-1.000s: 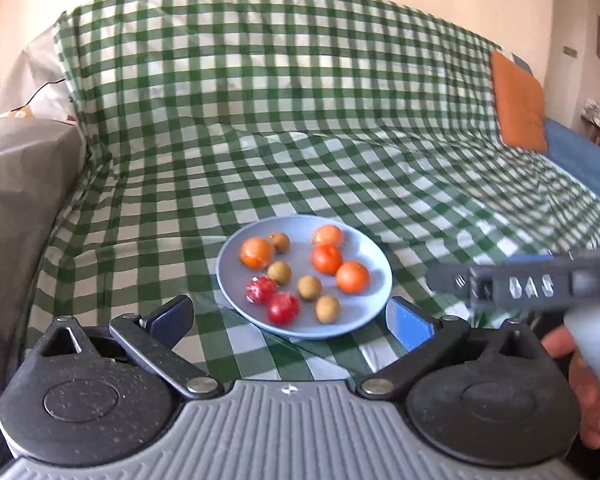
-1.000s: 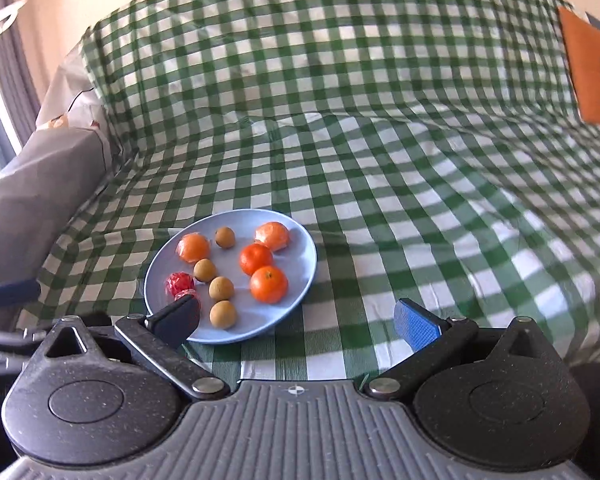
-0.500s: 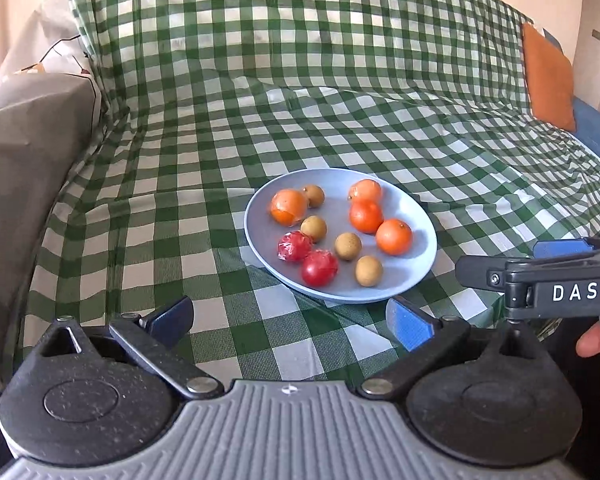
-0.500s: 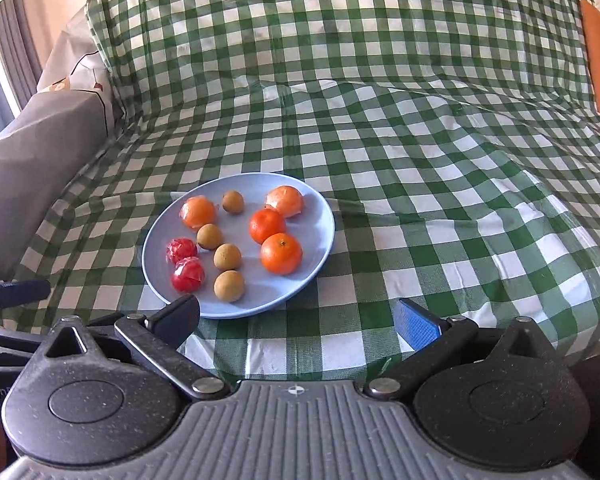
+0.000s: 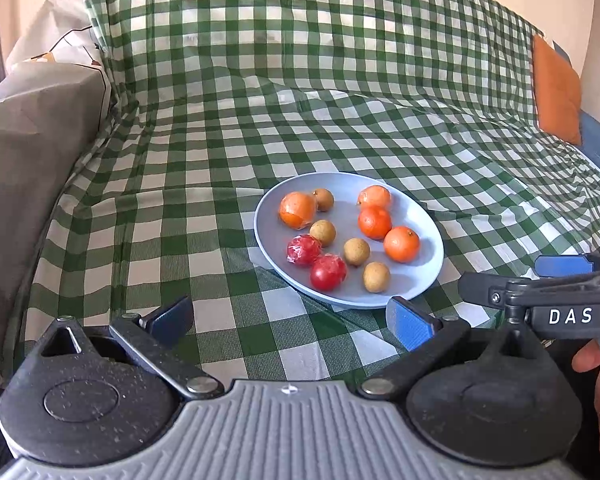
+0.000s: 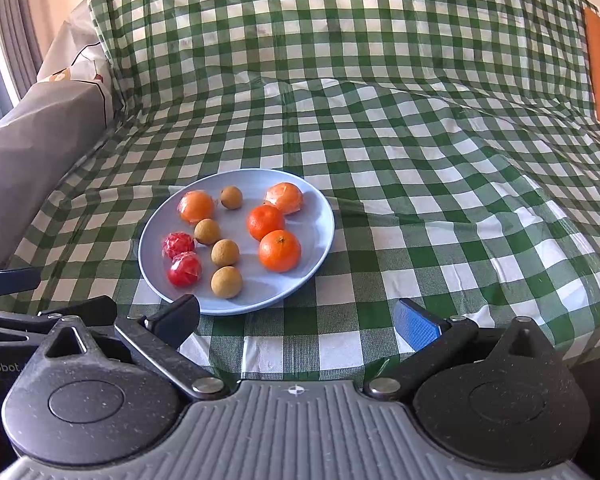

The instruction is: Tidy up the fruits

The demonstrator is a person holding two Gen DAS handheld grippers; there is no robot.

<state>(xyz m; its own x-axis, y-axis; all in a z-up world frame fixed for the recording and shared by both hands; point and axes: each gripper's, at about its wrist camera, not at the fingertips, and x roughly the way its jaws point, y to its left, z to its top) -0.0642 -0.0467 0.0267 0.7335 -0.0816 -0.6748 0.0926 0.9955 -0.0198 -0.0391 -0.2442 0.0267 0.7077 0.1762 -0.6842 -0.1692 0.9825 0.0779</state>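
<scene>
A light blue plate [image 5: 424,216] [image 6: 320,216] lies on the green checked cloth and holds several oranges [image 5: 401,243] [image 6: 280,251], several small brown round fruits [image 5: 376,277] [image 6: 226,282] and two red wrapped fruits [image 5: 328,272] [image 6: 184,269]. My left gripper [image 5: 290,318] is open and empty, just in front of the plate's near edge. My right gripper [image 6: 296,316] is open and empty, in front of the plate and a little to its right. The right gripper also shows at the right edge of the left wrist view [image 5: 564,280].
The green checked cloth [image 5: 260,100] covers a sofa seat and back. A grey cushion [image 5: 32,152] lies at the left. An orange cushion [image 5: 556,88] leans at the far right. The left gripper's side shows at the left edge of the right wrist view [image 6: 12,284].
Both grippers have moved down and closer to the plate, so it sits higher and larger in both views. Both jaws stay open. The fruits have not moved.
</scene>
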